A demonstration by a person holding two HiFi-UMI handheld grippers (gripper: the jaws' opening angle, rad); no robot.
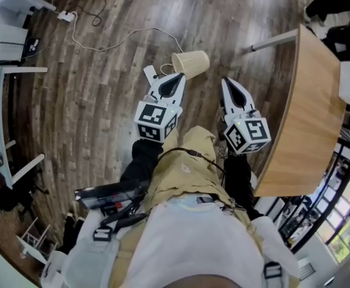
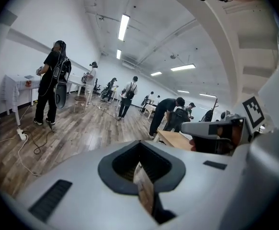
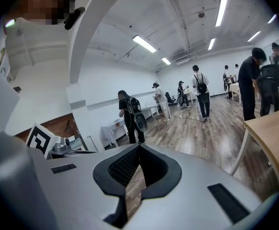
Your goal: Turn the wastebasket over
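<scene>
- The left claw (image 1: 175, 81) and the right claw (image 1: 229, 85) have their jaws closed together, holding nothing.
- The wastebasket (image 1: 191, 62) lies on its side on the floor (image 1: 102, 89), near the left claw.

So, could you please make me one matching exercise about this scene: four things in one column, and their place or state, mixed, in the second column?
Things:
1. wastebasket
2. table
3. power strip
4. right hand-held gripper

Place or state:
a. stands at the right side of the head view
b. lies on its side on the wooden floor
c. jaws together, nothing between them
d. on the floor at the upper left, with a white cable

Pairs: 1-b, 2-a, 3-d, 4-c
</scene>
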